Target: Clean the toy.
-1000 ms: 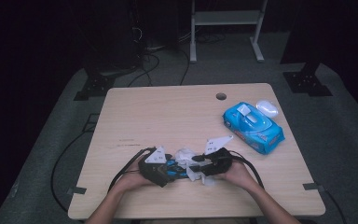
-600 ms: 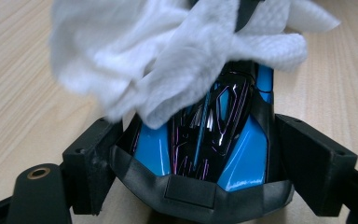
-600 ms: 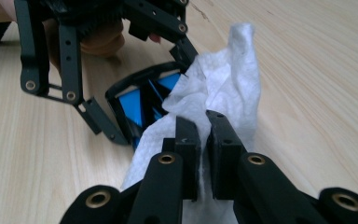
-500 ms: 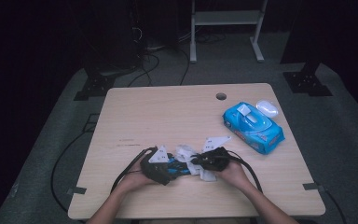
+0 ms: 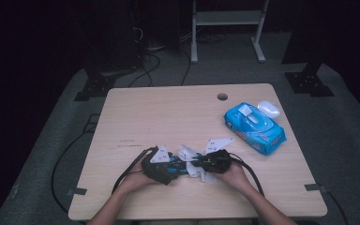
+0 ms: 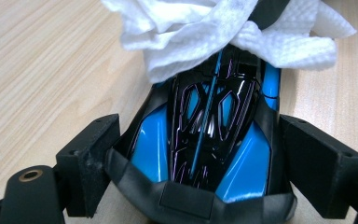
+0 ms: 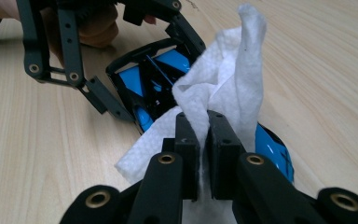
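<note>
A glossy blue and black toy car [image 6: 209, 140] lies on the pale wooden desk [image 5: 168, 112], near its front edge, with bare desk beyond. The left gripper [image 6: 205, 163] has its jaws spread wide, clamping the car's sides. The right gripper [image 7: 204, 140] has just closed its jaws, pinching a crumpled white paper wipe [image 7: 223, 88] against the car.

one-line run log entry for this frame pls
left gripper: shut on toy car | right gripper: just closed on white wipe over car | wipes pack: idle

Low in the high view, the left gripper [image 5: 168, 165] has its jaws spread wide. The right gripper [image 5: 201, 165] faces it, jaws just closed nearly together.
</note>
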Demonstrator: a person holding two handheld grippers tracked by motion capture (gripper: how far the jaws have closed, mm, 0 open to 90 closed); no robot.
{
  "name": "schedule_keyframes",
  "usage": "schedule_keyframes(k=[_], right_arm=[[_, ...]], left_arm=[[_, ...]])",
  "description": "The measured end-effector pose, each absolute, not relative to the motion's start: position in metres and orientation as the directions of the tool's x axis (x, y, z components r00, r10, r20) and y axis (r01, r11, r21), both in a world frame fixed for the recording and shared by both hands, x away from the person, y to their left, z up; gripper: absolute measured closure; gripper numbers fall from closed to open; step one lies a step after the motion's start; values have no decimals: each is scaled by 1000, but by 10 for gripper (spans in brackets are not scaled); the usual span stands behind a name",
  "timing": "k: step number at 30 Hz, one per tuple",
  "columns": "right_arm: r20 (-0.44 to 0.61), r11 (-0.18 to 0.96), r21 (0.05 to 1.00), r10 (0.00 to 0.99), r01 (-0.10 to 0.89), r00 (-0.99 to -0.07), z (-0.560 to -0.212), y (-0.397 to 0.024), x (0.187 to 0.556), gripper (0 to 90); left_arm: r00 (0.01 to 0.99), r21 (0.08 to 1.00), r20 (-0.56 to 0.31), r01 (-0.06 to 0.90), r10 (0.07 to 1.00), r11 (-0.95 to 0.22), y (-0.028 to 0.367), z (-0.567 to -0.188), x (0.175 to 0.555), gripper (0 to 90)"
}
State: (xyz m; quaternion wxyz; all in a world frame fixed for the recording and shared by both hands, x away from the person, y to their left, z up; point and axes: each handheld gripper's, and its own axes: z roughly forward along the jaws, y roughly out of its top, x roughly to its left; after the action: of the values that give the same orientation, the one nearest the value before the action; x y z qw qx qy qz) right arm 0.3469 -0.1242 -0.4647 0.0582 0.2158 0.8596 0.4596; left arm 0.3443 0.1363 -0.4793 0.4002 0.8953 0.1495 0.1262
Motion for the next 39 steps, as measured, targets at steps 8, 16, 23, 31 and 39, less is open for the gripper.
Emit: schedule_keyframes(k=[8,16,23,31,39], right_arm=[[84,491,802,472,341,-878,-467,-141,351,830],[87,481,822,422,305,-902,-465,-123,342,820],[85,490,815,427,309,-900,-466,-128,345,817],[67,499,809,447,311,-892,-466,-133,347,817],[72,498,816,416,293,-906,-464,-122,344,817]], left_arm=[[927,753,76,187,366,-630,147,-478,345,157],[926,748,103,169,364,-642,144,-479,343,180],[928,744,101,170,360,-647,148,-478,343,174],[928,740,106,166,357,-651,150,-479,342,219],[930,739,98,169,353,-652,150,-479,343,221]])
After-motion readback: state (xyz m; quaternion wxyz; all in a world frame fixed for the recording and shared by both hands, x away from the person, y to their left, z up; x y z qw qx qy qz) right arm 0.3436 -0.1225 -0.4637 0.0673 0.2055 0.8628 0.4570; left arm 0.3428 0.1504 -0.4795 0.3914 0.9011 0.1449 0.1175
